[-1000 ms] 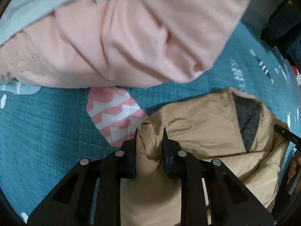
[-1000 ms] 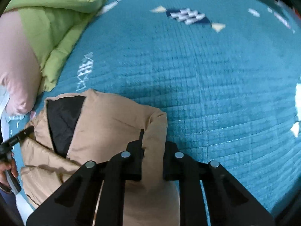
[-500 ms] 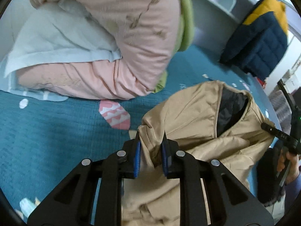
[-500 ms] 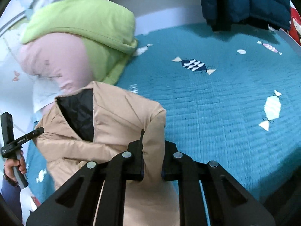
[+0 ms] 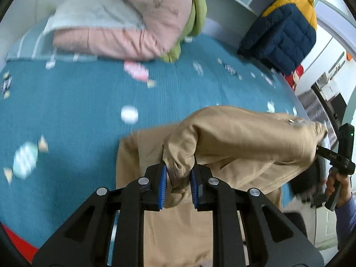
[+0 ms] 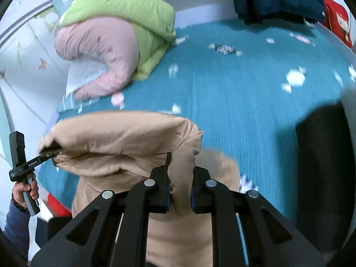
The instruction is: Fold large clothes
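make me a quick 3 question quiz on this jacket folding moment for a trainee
1. True or false: the left gripper is shut on the tan jacket.
2. What lies nearest the pink quilt at the head of the teal bedspread?
A. green quilt
B. red towel
C. white shoe
3. Fill in: the right gripper clamps a fold of the ____ jacket.

Key
1. True; the fabric is pinched between its blue pads.
2. A; the green quilt is bundled against the pink one.
3. Tan; both grippers hold the same garment, stretched between them above the bedspread.
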